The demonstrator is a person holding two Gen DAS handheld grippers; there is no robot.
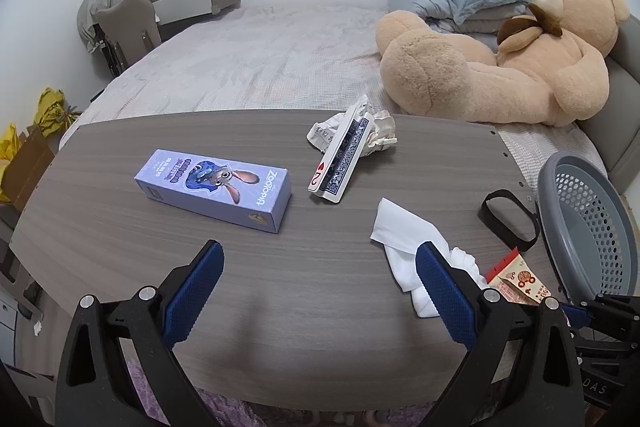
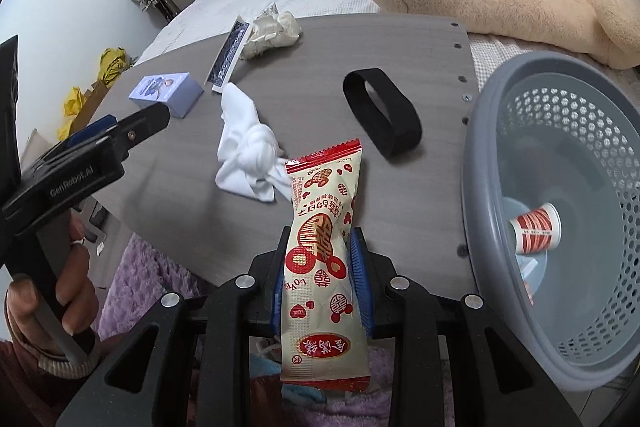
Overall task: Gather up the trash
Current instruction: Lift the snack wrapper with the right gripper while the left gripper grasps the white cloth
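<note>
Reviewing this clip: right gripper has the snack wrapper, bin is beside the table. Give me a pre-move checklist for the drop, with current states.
1. Wrapper clamped in right gripper: ok.
2. Bin mouth facing the gripper, unobstructed: ok.
3. Room in bin: ok, only a paper cup and a few scraps visible.
4. Wrapper over the bin: not ok, beside its rim.
5. Left gripper out of the way: ok, open over the table.
6. Trash remaining: tissue, crumpled paper.

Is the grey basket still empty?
No, the right wrist view shows a red-and-white paper cup already lying inside the grey basket.
</note>
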